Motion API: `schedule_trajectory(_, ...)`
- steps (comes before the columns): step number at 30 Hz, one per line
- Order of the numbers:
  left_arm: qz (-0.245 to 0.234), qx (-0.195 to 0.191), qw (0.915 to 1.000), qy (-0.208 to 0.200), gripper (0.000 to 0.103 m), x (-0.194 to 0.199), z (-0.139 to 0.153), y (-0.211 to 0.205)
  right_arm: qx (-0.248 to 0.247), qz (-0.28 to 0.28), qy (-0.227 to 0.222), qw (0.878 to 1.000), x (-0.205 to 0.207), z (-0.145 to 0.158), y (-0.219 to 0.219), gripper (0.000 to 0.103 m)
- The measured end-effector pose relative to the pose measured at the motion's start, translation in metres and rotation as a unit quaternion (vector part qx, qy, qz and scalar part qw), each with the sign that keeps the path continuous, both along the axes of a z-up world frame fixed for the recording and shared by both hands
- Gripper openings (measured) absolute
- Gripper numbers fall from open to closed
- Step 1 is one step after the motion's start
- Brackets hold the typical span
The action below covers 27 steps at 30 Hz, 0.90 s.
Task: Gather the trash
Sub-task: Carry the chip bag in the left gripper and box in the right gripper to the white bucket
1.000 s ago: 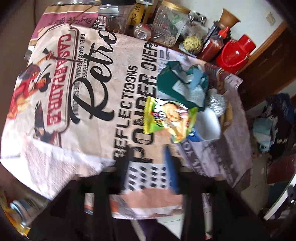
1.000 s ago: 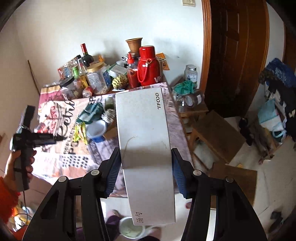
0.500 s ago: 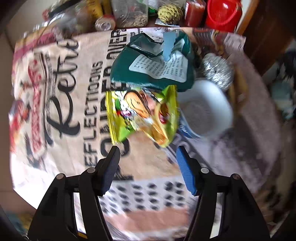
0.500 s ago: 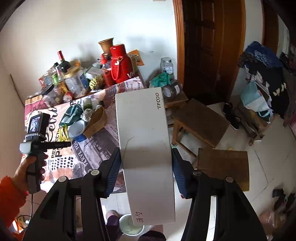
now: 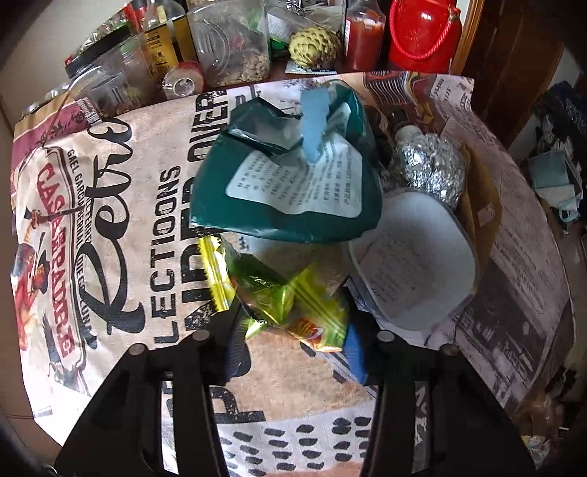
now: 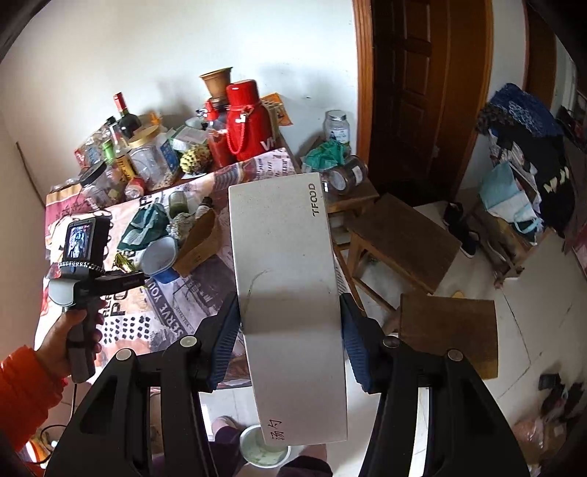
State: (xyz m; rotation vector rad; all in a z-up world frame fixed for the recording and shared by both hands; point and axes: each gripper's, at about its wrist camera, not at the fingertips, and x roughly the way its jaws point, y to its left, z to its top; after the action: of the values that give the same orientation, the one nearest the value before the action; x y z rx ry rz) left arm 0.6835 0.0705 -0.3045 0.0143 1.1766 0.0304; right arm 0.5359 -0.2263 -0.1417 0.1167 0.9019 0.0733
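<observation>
My left gripper [image 5: 293, 330] is open, with its two fingers on either side of a crumpled green and yellow snack wrapper [image 5: 282, 293] on the printed tablecloth [image 5: 110, 220]. Behind the wrapper lie a dark teal bag [image 5: 293, 183], a white cup [image 5: 414, 264] on its side and a foil ball [image 5: 433, 168]. My right gripper [image 6: 290, 330] is shut on a long grey tray [image 6: 286, 286] marked TFOOD and holds it beside the table. The left gripper [image 6: 121, 280] also shows in the right wrist view, low over the trash pile.
Jars, bottles and a red flask [image 5: 422, 33] crowd the table's back edge. A brown cardboard piece [image 5: 480, 205] lies right of the cup. Wooden stools [image 6: 400, 235] and a dark door [image 6: 422, 91] stand right of the table. A white bowl [image 6: 264, 451] sits on the floor below.
My left gripper has moved forward and down onto the snack wrapper, which now sits crumpled between its fingers. My right gripper has swung a little, still holding the tray.
</observation>
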Motion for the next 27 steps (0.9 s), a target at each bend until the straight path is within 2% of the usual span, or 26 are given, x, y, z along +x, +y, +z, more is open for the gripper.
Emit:
schedule_trajectory(1, 0.004, -0.005, 1.0, -0.003, 0.032, -0.004, 0.003, 0.002, 0.0, 0.005, -0.001, 1.0, 0.0, 0.001, 0.0, 0.05)
schedule_trajectory(2, 0.007, -0.011, 0.9999, -0.006, 0.014, -0.007, 0.006, 0.004, -0.002, 0.013, -0.003, 1.0, -0.001, 0.002, 0.0, 0.05)
schedule_trajectory(3, 0.013, -0.021, 0.9997, -0.004, 0.013, -0.011, 0.01, 0.009, -0.002, 0.02, -0.005, 1.0, -0.002, 0.002, -0.001, 0.05)
schedule_trajectory(7, 0.053, -0.058, 0.9968, -0.015, 0.013, -0.032, 0.029, 0.026, -0.001, 0.051, -0.011, 0.999, -0.004, 0.005, -0.004, 0.05)
schedule_trajectory(11, 0.105, -0.089, 0.9894, -0.045, 0.013, -0.077, 0.062, 0.037, -0.005, 0.094, -0.023, 0.995, -0.01, 0.01, -0.007, 0.05)
schedule_trajectory(18, 0.15, -0.086, 0.9794, -0.103, 0.013, -0.163, 0.127, 0.033, 0.0, 0.166, -0.034, 0.985, -0.023, 0.021, -0.008, 0.05)
schedule_trajectory(27, 0.15, -0.067, 0.9736, -0.158, 0.013, -0.261, 0.194, 0.016, 0.016, 0.201, -0.077, 0.976, -0.066, 0.049, 0.008, 0.05)
